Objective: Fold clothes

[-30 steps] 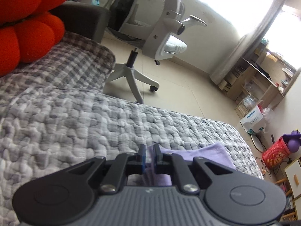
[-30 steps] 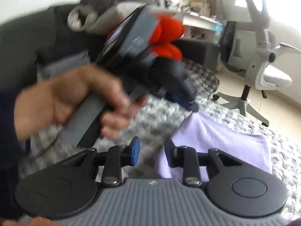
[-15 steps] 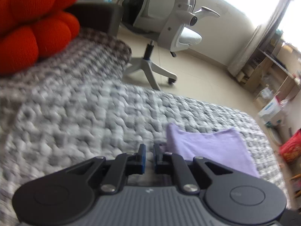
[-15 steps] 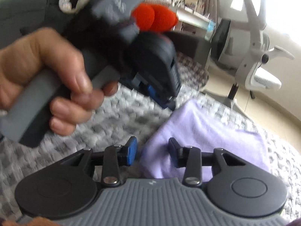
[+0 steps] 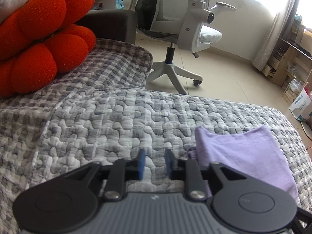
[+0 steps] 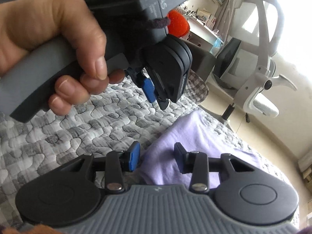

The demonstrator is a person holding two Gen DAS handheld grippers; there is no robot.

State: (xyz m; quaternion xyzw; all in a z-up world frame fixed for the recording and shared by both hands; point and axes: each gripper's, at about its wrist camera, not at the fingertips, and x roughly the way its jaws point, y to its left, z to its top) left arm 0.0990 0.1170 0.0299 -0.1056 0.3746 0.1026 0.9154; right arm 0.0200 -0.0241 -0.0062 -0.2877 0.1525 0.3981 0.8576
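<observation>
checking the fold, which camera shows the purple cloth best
The left wrist view: the purple cloth lies folded on the quilt, most of its outline visible. The right wrist view shows it closer, but the right gripper covers its near edge.

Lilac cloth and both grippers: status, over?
Left gripper opening, nothing between pads. Right gripper open over lilac cloth, no grip. Cloth folded on quilt. Nothing obstructing.

Folded cloth (image 5: 243, 152) on quilt (image 5: 97, 120), right; cushion (image 5: 42, 39) behind left; office chair (image 5: 181, 23) beyond bed.
</observation>
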